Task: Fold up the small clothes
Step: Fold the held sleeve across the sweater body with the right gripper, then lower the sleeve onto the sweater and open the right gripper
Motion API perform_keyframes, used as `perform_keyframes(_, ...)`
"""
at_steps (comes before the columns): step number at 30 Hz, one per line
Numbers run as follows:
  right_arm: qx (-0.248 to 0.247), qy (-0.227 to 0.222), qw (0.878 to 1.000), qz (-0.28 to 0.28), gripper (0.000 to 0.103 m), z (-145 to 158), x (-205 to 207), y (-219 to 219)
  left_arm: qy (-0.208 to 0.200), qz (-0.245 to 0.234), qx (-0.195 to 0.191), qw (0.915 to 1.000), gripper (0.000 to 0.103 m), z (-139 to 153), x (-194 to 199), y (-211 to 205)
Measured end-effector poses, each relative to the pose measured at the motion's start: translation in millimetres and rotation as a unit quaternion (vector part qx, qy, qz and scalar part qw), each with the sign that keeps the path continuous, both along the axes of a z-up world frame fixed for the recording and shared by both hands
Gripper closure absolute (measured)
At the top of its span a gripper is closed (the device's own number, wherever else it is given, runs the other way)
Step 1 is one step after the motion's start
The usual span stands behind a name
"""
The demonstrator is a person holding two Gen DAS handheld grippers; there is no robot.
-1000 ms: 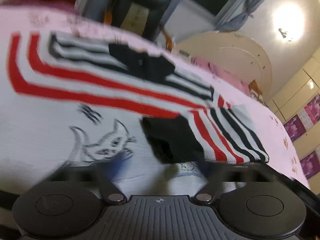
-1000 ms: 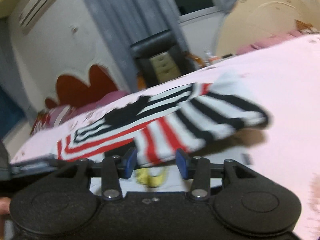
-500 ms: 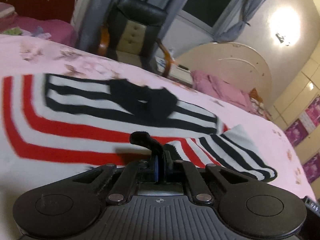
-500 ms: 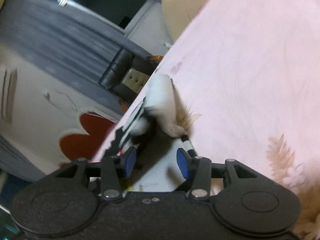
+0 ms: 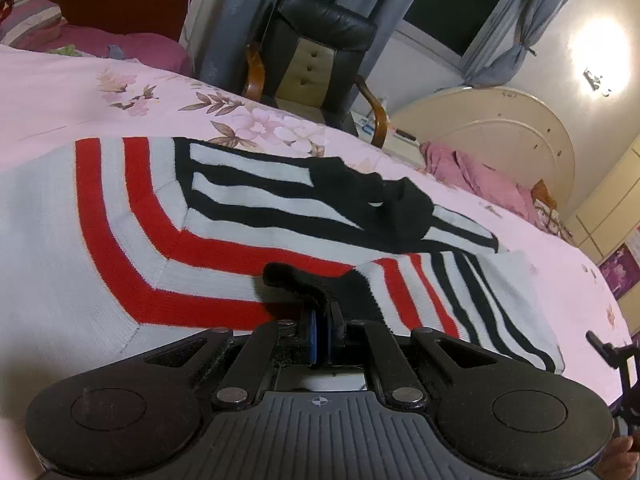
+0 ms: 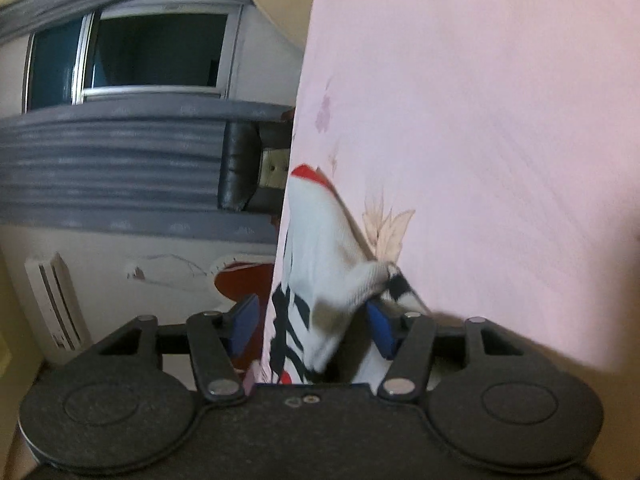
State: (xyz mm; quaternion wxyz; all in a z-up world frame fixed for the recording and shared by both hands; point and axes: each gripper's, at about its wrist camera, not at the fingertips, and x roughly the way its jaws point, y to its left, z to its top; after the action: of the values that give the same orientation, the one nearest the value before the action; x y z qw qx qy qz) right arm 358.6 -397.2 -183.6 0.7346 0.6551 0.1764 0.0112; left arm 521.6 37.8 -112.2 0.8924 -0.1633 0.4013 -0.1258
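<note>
On the pink bedsheet (image 5: 60, 92), a striped sweater (image 5: 224, 236) laid flat.
Left gripper (image 5: 320, 336) pinching its black cuff (image 5: 320, 284); right gripper (image 6: 312, 324) spread wide around bunched knit.

Indoor artificial lighting; a glaring round wall lamp (image 5: 596, 54) at upper right of the left wrist view overexposes the surrounding white wall. Left view sharp, with strong fisheye curvature at its edges. Right wrist view rotated and motion-blurred; the pink floral bedsheet (image 6: 500, 120) appears streaked and washed out.
</note>
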Motion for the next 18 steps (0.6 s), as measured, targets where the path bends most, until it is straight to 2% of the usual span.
perform_keyframes(3, -0.001, 0.008, 1.0, -0.002, 0.057, -2, 6, 1, 0.005, -0.004, 0.003, 1.0, 0.098, -4, 1, -1)
perform_keyframes(5, -0.024, 0.029, 0.999, 0.002, 0.075, -1, 9, 4, 0.005, -0.005, 0.006, 1.0, 0.098, -5, -1, -2)
perform_keyframes(6, -0.042, 0.047, 0.998, 0.007, 0.093, 0, 12, 6, 0.004, -0.005, 0.007, 1.0, 0.098, -5, -1, -2)
perform_keyframes(7, -0.064, 0.066, 0.996, 0.012, 0.096, 0, 14, 7, 0.002, -0.004, 0.008, 1.0, 0.098, -5, 0, -1)
perform_keyframes(11, -0.103, 0.062, 0.993, 0.021, 0.096, 6, 15, 11, -0.016, -0.02, 0.025, 0.9994, 0.098, 8, 13, -5)
perform_keyframes(14, -0.109, 0.057, 0.992, 0.017, 0.096, 6, 11, 10, -0.029, -0.025, 0.028, 0.9989, 0.098, 18, 15, -5)
perform_keyframes(18, -0.123, 0.06, 0.99, 0.021, 0.096, 2, 5, 11, 0.003, -0.022, 0.053, 0.9984, 0.098, 0, 13, -5)
